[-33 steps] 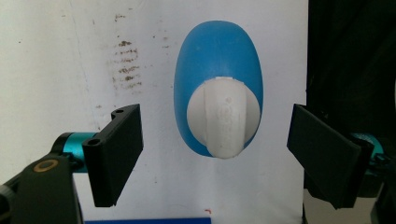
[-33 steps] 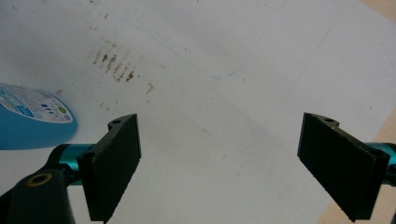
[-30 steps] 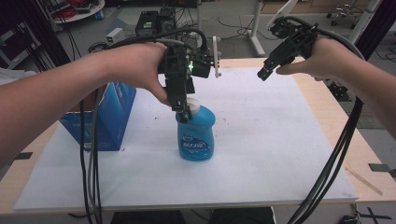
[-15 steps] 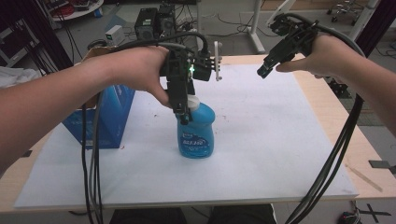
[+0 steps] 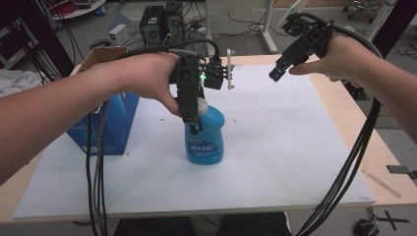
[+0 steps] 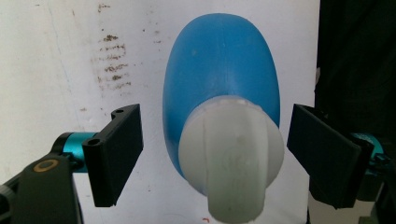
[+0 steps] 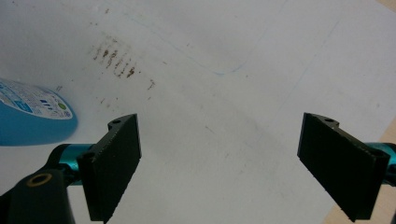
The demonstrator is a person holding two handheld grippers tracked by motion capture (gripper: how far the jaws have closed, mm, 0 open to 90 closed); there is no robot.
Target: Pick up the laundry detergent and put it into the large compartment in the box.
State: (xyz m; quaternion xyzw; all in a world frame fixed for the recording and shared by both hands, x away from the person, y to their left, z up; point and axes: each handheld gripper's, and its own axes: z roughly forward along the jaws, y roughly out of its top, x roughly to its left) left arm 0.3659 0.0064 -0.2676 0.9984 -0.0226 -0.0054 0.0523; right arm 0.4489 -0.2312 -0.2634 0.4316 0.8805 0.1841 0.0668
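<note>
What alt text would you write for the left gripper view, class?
Seen from straight above, a blue bottle with a white cap stands on a white sheet. The left claw is open, one black jaw on each side of the cap, neither touching it.

wooden table (image 5: 344, 105), white sheet (image 5: 295, 142), blue bottle (image 5: 205, 135), blue box (image 5: 115, 123)

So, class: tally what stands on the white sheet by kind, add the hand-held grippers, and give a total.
Bottles: 1, the blue bottle with a white cap.
Boxes: 1, the blue box.
Grippers: 2, the left gripper and the right gripper, both open.
Total: 4.
</note>
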